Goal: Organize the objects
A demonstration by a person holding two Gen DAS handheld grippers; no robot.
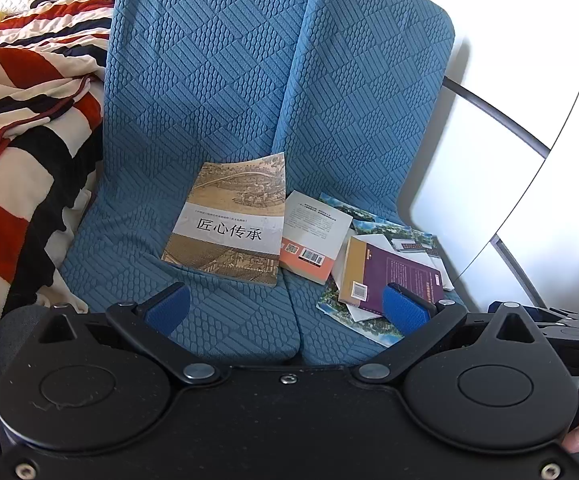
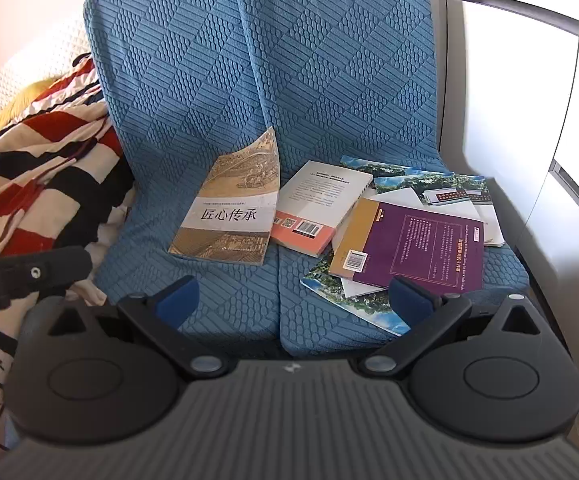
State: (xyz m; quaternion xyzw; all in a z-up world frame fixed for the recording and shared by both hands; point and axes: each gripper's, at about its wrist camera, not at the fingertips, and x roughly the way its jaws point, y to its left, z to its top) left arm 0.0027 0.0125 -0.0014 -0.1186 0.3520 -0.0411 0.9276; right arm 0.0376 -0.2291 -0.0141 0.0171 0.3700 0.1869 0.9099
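1. While both tools hang above the blue seat cushions (image 2: 217, 312), nothing has been lifted: the left gripper (image 1: 287, 306) is spread wide with no book between its pads, and the right gripper (image 2: 295, 300) is likewise released and bare.

2. Scattered books cover the seat. A tan book with a painted scene (image 2: 229, 208) lies near the middle, its top corner curling against the blue backrest (image 2: 249, 60).

3. At 3 o'clock of it, touching its edge, a white-and-orange book (image 2: 317, 208) lies back cover up, barcode showing.

4. Further toward 3 o'clock, a purple book (image 2: 417, 248) sits crooked atop a loose heap of landscape-cover booklets (image 2: 353, 300) and white sheets, some jutting out at 12 o'clock and others at 7 o'clock of it.

5. At 9 o'clock of the seat, a red, black and cream striped blanket (image 1: 21, 128) is bunched up, clear of the books.

6. Judged from this, the tidying looks barely begun: no neat stack exists, every book lies at its own angle, and all of them remain to be gathered and squared.

7. The heap under the purple book looks likeliest to slide when disturbed.
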